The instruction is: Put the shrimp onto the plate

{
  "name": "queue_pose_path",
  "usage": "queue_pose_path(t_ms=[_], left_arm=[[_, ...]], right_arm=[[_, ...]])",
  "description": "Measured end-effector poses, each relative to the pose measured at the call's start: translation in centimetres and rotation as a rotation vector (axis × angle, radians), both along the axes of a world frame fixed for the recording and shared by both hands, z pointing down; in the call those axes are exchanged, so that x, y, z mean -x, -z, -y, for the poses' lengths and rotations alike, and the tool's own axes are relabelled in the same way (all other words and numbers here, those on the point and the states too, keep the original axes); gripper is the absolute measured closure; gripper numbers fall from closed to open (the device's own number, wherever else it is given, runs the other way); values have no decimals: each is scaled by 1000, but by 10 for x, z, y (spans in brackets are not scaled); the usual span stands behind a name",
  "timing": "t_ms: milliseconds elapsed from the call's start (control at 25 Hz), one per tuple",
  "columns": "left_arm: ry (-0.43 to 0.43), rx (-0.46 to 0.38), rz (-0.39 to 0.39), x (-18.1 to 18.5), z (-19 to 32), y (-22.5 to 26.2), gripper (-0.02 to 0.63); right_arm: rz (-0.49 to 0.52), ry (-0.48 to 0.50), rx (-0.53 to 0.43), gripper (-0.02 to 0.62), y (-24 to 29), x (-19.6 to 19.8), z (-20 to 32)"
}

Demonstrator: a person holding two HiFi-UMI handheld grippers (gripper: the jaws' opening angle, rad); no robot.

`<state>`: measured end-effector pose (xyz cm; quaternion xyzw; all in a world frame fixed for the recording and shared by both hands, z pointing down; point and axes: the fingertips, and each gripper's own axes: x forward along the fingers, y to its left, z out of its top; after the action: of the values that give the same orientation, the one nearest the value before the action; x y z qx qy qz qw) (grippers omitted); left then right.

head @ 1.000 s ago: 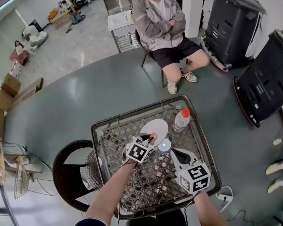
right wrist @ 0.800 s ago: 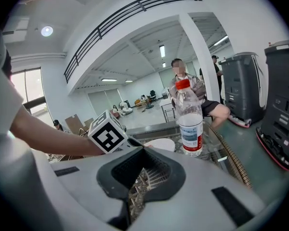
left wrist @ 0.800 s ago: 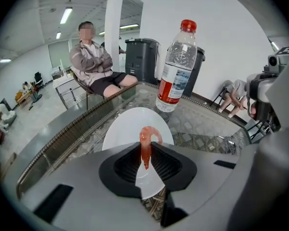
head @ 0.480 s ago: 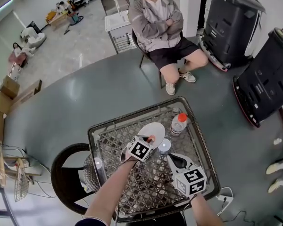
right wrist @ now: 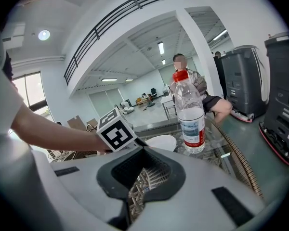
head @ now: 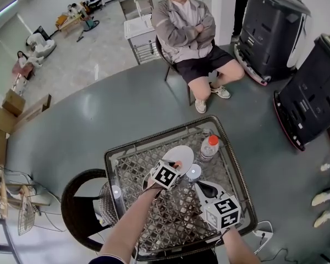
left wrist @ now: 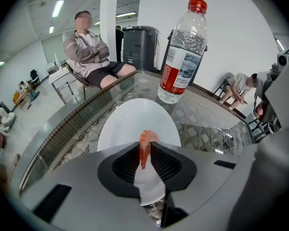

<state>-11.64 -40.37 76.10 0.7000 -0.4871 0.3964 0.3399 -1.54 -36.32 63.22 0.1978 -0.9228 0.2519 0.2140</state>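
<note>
Orange shrimp (left wrist: 145,141) is clamped between the shut jaws of the left tongs (left wrist: 145,154), its tip protruding forward above the near part of the plate (left wrist: 130,124). Right tongs (right wrist: 140,172) hold nothing, jaws apart, over the worktop (head: 170,224).

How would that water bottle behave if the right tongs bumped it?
The bottle, tall, narrow and upright, would probably tip if struck high. On the smooth glass tabletop a low push might just slide it. Once down, its round body could roll.
</note>
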Motion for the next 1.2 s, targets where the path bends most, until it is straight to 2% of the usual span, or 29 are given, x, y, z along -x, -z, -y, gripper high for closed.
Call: queue_pose_path(t_ms=[280,440,640,760,1080,1200], left_arm=[[50,-10,69,9,-7,8,525],[90,-84,62,14,-19,43,526],[113,-236,-5,5,-39,102,529],[135,-349,-38,-2,-56,139,597],[128,-637,-215,-31,-95,246,597],[111,-712,-262,-36,-111,279,597]], right_arm=[[7,-1,-7,591,6,-2,1],[16,-2,-30,591,20,-2,3],[49,-22,-78,591,48,3,7],[72,-38,-102,591,69,6,-1],[137,-48,-186,591,130,16,-33],[159,-43,-210,591,149,20,-49]])
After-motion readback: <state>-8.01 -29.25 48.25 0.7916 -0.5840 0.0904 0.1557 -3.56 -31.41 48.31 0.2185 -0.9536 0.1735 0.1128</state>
